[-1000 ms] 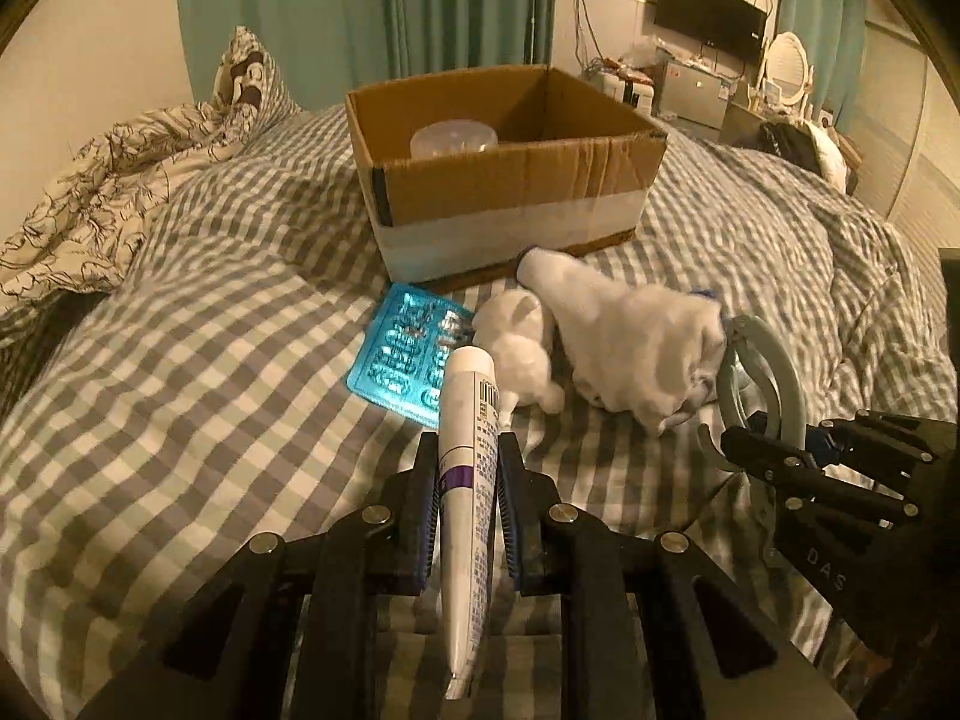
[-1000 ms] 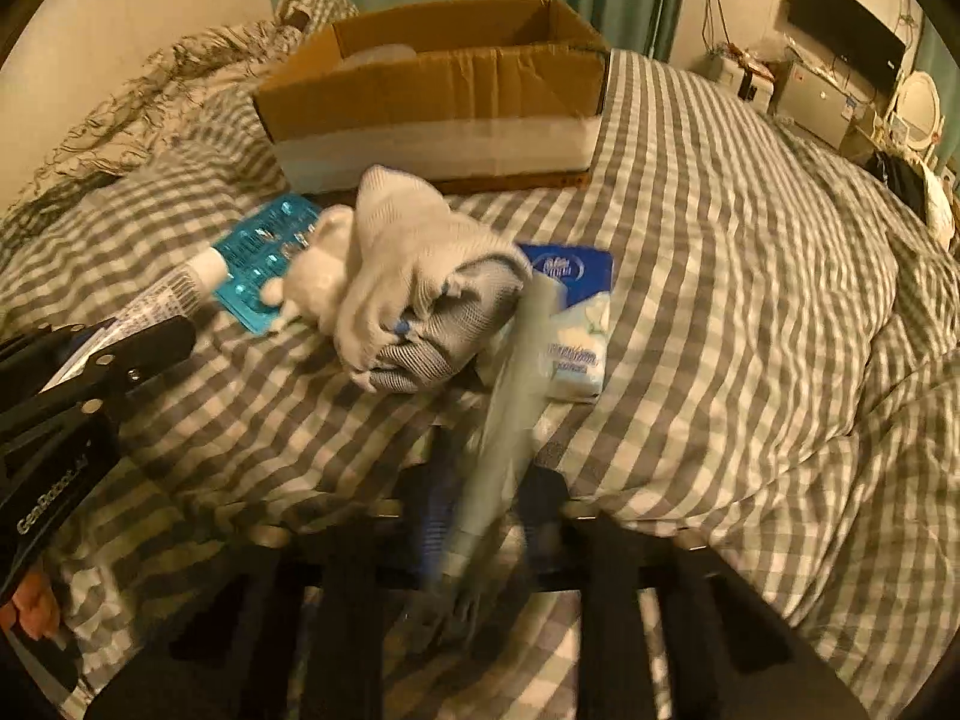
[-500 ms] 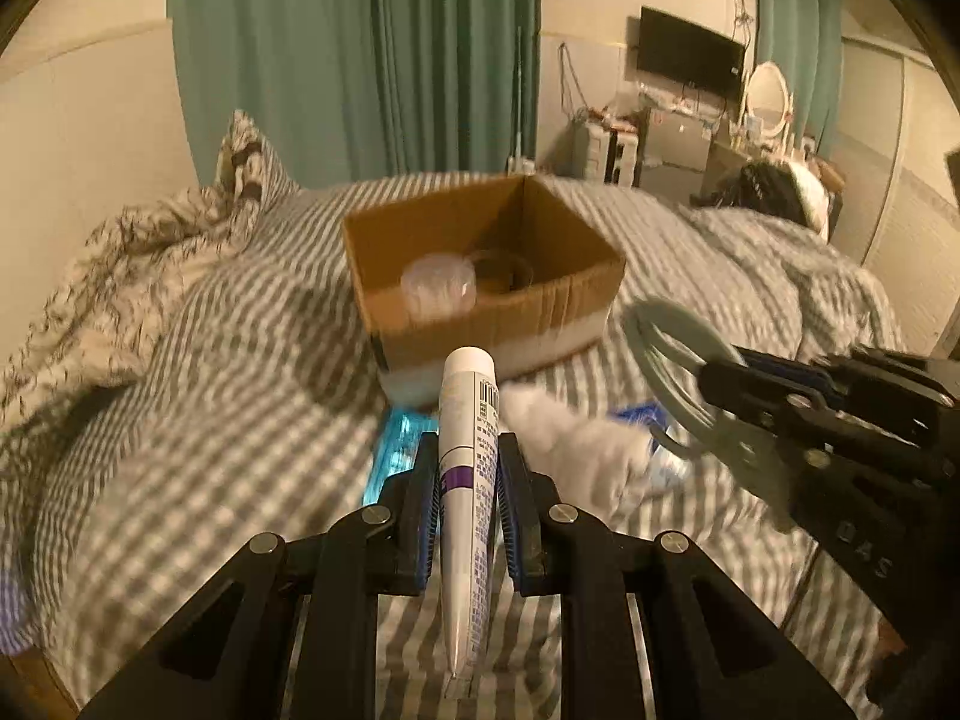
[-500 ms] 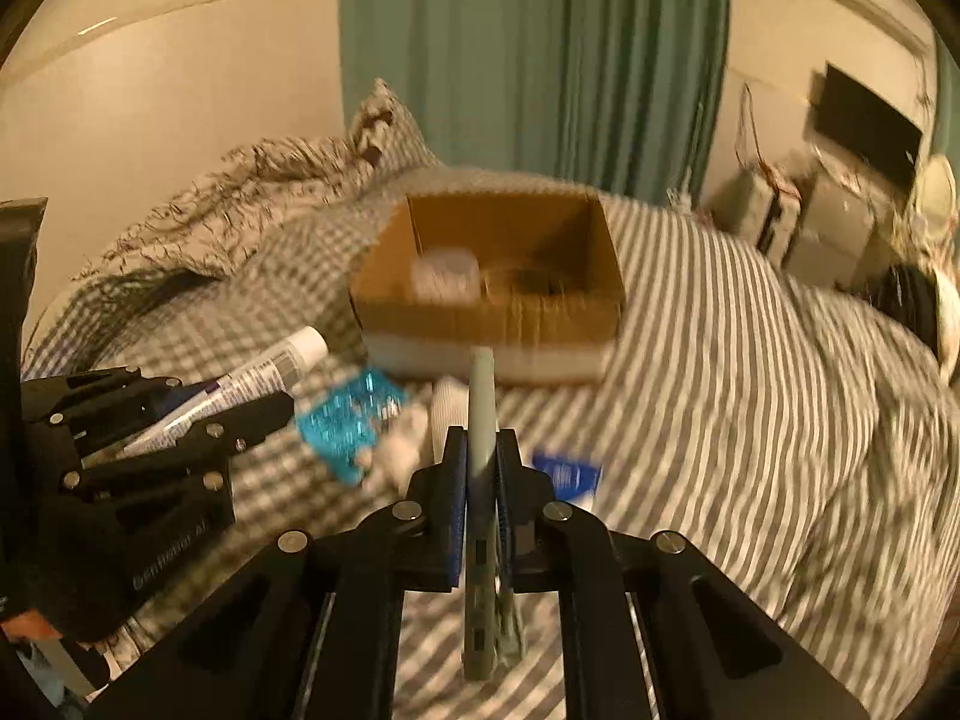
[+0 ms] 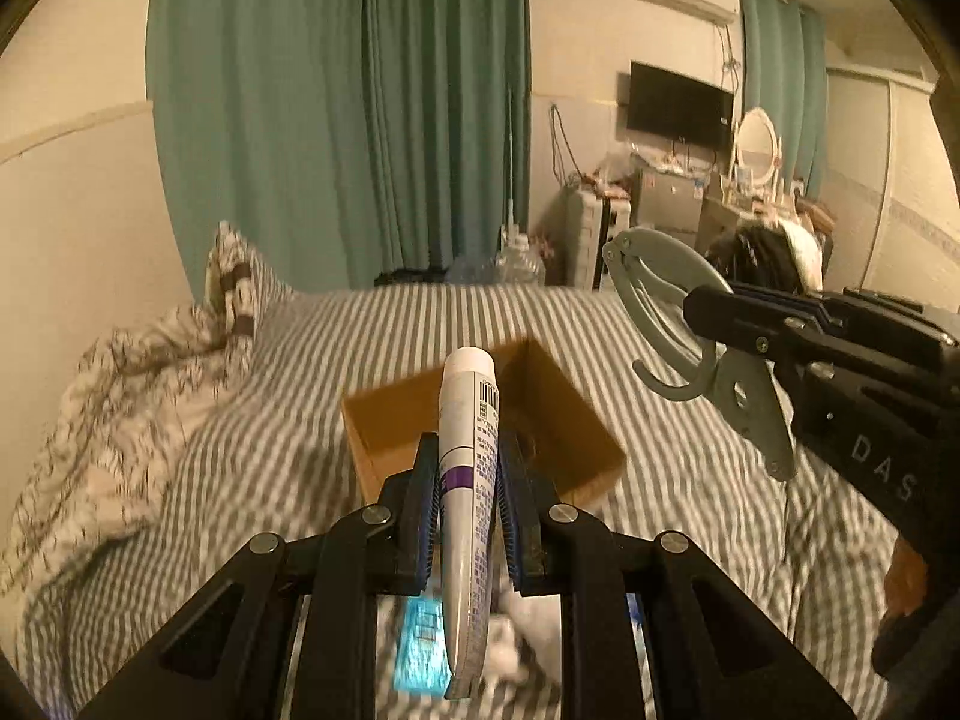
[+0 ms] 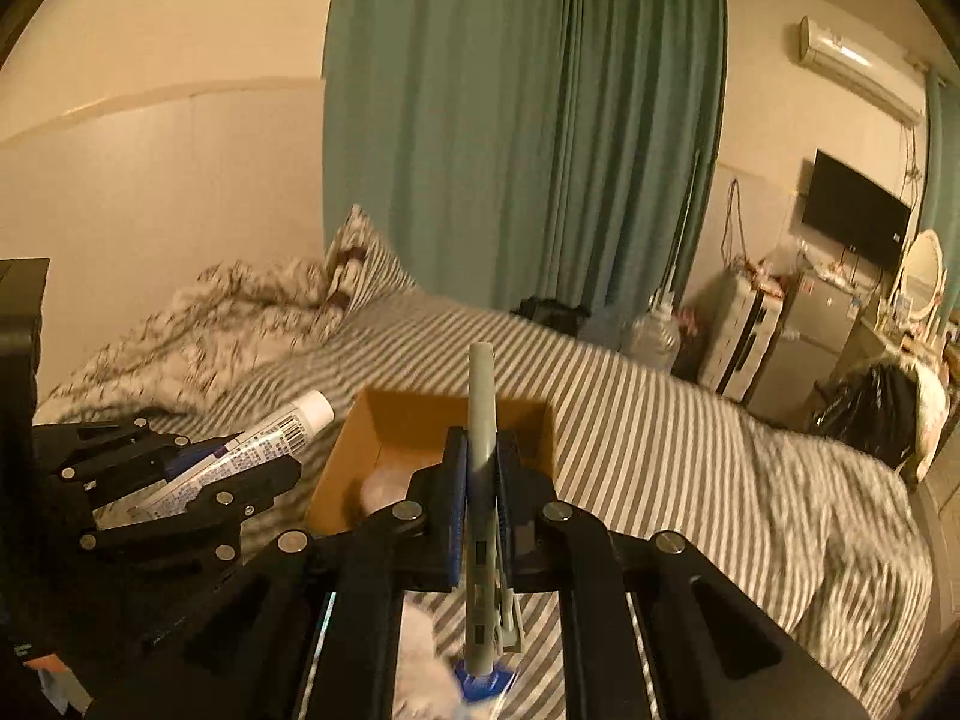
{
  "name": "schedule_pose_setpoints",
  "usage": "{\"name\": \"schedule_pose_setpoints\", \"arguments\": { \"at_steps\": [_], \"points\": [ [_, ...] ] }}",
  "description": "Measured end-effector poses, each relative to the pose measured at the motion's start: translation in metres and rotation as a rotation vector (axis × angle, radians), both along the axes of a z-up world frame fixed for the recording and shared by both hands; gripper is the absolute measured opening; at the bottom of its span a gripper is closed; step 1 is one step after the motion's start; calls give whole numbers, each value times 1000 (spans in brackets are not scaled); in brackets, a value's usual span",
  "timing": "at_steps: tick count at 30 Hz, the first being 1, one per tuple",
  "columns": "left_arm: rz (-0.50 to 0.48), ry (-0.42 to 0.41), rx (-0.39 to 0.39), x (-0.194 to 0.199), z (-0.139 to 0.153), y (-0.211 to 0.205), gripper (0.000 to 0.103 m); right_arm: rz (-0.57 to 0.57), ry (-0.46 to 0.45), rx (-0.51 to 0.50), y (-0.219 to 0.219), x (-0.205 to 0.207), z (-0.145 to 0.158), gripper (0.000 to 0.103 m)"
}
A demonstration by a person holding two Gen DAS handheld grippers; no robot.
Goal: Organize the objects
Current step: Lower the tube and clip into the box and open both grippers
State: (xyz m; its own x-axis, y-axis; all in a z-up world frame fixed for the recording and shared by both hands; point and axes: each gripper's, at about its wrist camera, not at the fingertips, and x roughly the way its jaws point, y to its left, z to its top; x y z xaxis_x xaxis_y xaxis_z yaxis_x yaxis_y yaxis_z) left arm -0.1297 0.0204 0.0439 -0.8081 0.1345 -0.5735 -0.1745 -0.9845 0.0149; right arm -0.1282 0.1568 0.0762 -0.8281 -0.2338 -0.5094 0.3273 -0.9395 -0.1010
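My left gripper point(image 5: 467, 468) is shut on a white and purple tube point(image 5: 468, 450), held in the air with its cap pointing at the open cardboard box point(image 5: 390, 414) on the bed. My right gripper point(image 6: 480, 462) is shut on a grey metal can opener point(image 6: 481, 414), also held above the bed. The can opener shows in the left wrist view point(image 5: 666, 312) and the tube in the right wrist view point(image 6: 264, 450). The box point(image 6: 354, 456) holds a pale round container point(image 6: 381, 489). A blue blister pack point(image 5: 420, 654) and white cloth point(image 5: 516, 636) lie below.
The bed has a grey checked cover point(image 5: 180, 510) with a rumpled patterned quilt and pillow point(image 5: 120, 372) at the left. Green curtains point(image 5: 360, 120) hang behind. A TV point(image 5: 678, 102), cabinets and a mirror point(image 5: 756, 138) stand at the far right.
Both grippers have risen well above the bed with the tube and the can opener. The box now looks smaller and lower, and the loose items have dropped to the bottom edge.
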Motion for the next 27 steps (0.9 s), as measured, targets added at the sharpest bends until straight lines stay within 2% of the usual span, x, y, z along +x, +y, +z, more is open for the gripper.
{"name": "schedule_pose_setpoints", "arguments": {
  "at_steps": [3, 7, 11, 20, 27],
  "points": [
    [12, 15, 17, -25, 14, -4, 18, 6, 19, -8, -3, -22, 13, 8],
    [24, 11, 21, -54, 15, -7, 18, 17, 6, -15, -6, -52, 10, 8],
    [33, -30, 27, -80, -7, -8, 18, 33, -46, -12, -14, -87, -15, 8],
    [64, -175, 50, -136, -79, -7, 18, 49, -161, -16, -21, -147, -79, 8],
    [62, -193, 8, -158, -117, 6, 18, 37, -200, -14, -12, -170, -116, 8]
  ]
}}
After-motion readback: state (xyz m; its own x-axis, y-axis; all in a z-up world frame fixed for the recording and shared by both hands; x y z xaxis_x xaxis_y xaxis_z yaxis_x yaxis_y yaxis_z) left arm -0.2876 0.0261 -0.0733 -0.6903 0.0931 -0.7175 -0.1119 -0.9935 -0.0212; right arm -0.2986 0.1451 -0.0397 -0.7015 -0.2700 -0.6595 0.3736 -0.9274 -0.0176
